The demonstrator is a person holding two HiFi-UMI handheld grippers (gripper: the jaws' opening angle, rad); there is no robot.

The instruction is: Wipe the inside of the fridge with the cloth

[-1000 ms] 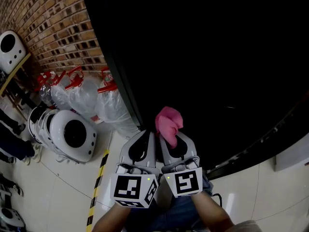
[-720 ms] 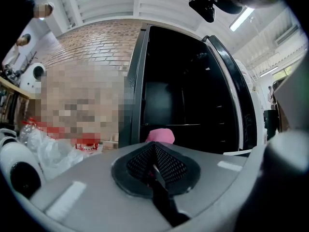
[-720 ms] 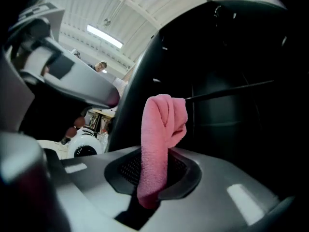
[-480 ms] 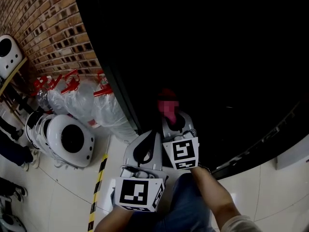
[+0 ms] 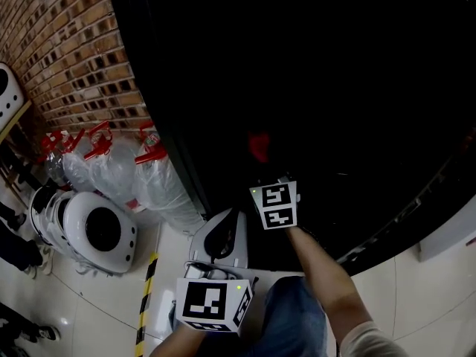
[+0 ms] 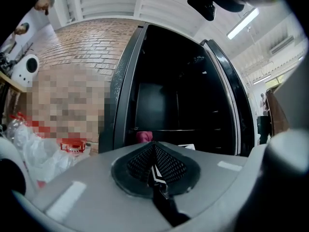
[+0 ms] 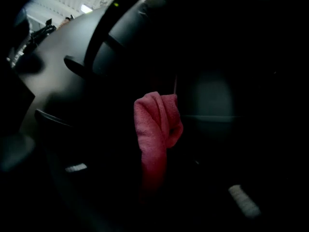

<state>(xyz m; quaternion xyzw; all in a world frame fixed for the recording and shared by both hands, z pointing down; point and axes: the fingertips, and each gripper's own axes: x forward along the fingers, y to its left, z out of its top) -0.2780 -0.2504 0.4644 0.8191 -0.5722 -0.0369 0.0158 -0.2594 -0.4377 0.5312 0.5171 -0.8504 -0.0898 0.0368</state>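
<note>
Currently right gripper (image 7: 153, 187) clamps cloth (image 7: 157, 122) inside fridge (image 6: 159, 98), cavity open around it; left gripper (image 6: 155, 170) closed, empty, outside the opening's edge.

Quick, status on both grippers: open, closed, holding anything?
Left gripper: closed, nothing between the jaws.
Right gripper: closed on the pink cloth, which sticks up from its jaws.

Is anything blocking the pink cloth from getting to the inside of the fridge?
Nothing visible does. The fridge has its door open, and the right tongs, shut on the cloth, sit inside the opening. Deeper in, it is too dark to tell.
</note>
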